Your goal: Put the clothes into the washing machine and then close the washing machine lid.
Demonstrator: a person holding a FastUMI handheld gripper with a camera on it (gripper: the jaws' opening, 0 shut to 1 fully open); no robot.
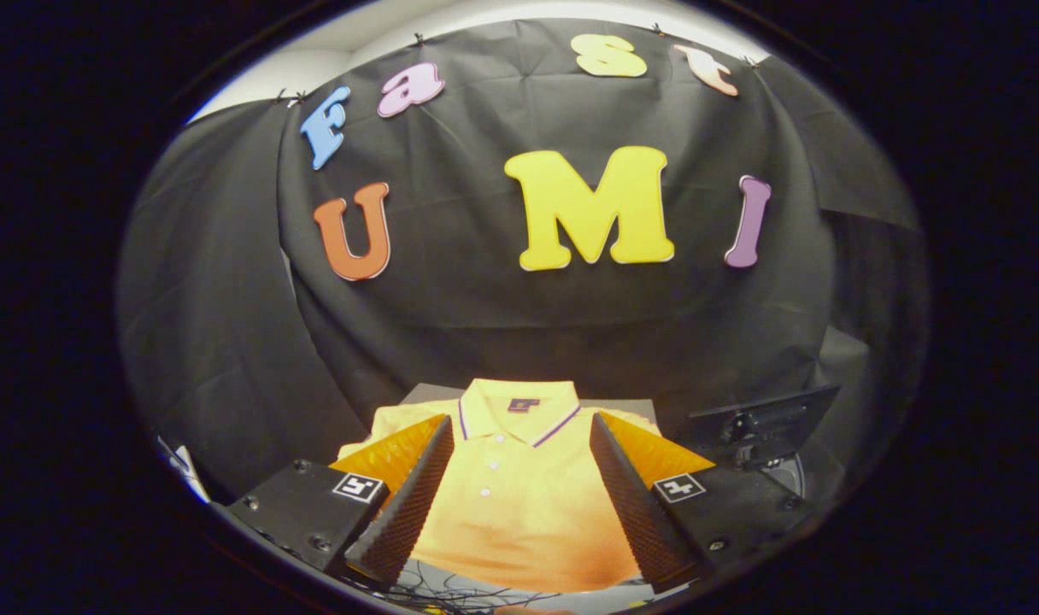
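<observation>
A yellow polo shirt lies folded flat on a grey surface, collar toward the booth wall, with a striped collar edge and white buttons down the front. My gripper hovers above it, open, with its two fingers spread wide on either side of the shirt's chest and nothing between them. To the right of the shirt, beyond the right finger, stands the washing machine with its dark lid raised; a bit of its round opening shows below the lid.
Black cloth hangs behind the shirt and closes off the back and both sides. A tangle of thin cables lies near the shirt's front hem. A white object sits at the left, beyond the left finger.
</observation>
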